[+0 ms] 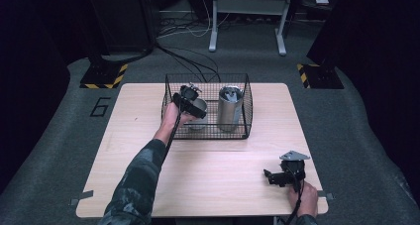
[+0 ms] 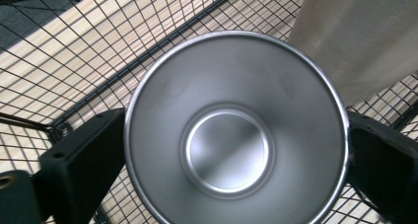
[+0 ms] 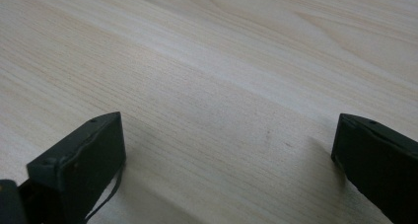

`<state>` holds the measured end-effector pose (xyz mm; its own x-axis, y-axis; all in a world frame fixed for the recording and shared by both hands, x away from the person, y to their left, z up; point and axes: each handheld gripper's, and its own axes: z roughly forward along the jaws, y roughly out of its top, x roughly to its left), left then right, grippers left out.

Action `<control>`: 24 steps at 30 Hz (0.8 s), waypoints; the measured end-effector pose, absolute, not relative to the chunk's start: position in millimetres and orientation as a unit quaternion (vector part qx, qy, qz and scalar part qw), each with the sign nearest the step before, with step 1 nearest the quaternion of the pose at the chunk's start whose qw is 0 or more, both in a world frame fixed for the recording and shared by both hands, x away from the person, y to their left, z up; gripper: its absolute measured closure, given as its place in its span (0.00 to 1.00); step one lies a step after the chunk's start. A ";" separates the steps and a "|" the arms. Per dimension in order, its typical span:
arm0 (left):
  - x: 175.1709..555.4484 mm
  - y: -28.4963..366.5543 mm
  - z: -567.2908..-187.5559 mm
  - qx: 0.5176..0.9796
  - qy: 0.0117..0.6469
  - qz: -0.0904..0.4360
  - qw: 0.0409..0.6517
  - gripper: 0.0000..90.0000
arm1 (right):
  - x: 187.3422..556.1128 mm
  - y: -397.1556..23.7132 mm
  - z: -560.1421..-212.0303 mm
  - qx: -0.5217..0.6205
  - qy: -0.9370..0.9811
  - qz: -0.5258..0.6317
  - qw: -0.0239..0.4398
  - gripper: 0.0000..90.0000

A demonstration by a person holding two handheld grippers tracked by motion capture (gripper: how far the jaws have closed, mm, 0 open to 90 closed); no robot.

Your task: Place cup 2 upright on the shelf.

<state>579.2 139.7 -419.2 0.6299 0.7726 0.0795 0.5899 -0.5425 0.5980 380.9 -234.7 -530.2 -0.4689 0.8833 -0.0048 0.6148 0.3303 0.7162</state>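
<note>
Pinching a steel cup (image 2: pixel 236 135) between two black fingers (image 2: pixel 81 160), one on each side of its rim, in the left gripper view; looking straight down into the cup, with the basket's mesh (image 2: pixel 74 61) beneath and a taller pale tin (image 2: pixel 365 31) just beside.

Spread wide over bare wood (image 3: pixel 222 86) in the right gripper view, fingers (image 3: pixel 84 150) holding nothing.

Seen from the high view: left gripper (image 1: pixel 190 100) inside the left half of the wire basket (image 1: pixel 208 135), clamped on the cup, forearm stretched forward in a camouflage sleeve. Tall tin (image 1: pixel 230 107) upright in the basket's right half. Right gripper (image 1: pixel 272 177) low on the table (image 1: pixel 148 185), well apart from the basket toward the near right corner, hand (image 1: pixel 304 197) behind it.
</note>
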 end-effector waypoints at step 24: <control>540.0 155.8 -377.1 0.860 0.354 0.149 0.336 0.00 | 381.0 -234.7 -530.2 0.473 0.790 0.333 0.202 0.00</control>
<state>540.0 155.8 -377.1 0.7040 0.7099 0.0190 0.5093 -0.5234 0.6831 381.0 -234.7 -530.2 -0.4706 0.8823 -0.0042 0.6138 0.3308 0.7168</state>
